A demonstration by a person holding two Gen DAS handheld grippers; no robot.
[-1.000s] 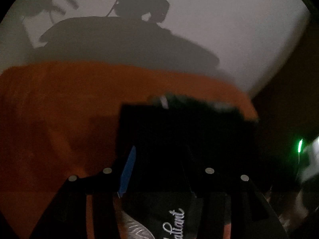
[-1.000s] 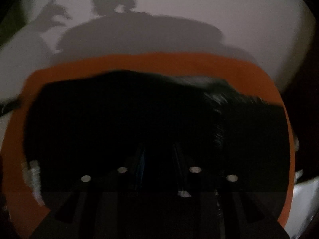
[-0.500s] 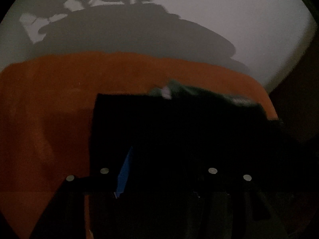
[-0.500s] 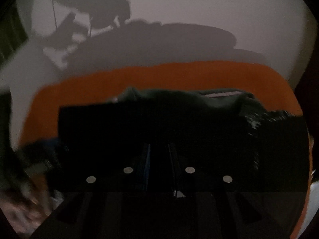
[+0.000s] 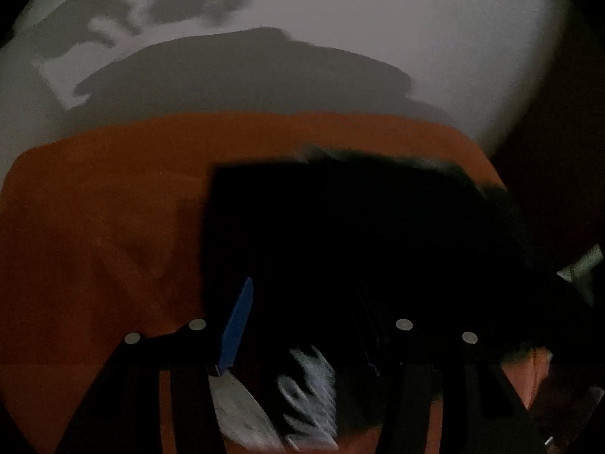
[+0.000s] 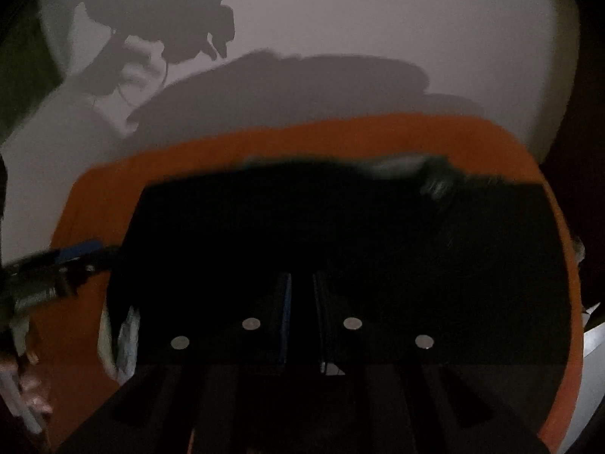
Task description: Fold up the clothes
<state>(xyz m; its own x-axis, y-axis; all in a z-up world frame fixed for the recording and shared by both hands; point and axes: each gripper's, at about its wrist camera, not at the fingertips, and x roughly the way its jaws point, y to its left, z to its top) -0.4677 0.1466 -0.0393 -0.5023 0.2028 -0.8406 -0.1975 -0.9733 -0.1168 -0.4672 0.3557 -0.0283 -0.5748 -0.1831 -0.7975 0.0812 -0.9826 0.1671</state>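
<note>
A black garment [image 5: 359, 234] lies spread on an orange surface [image 5: 94, 227] set against a pale wall [image 5: 378, 19], which carries shadows of the rig. The scene is dim and slightly blurred.

Left wrist view: the left claw [image 5: 306, 317] stands wide, its blue-padded finger [image 5: 236, 325] at the garment's left edge and the other finger lost against the dark fabric. White print [image 5: 310, 397] on the cloth shows between the fingers, near the bottom.

Right wrist view: the right claw [image 6: 301, 302] is narrow, its fingers close together over the black garment [image 6: 340, 234]; whether cloth is pinched between them cannot be told. The left claw [image 6: 72, 251] appears at the garment's left edge.
</note>
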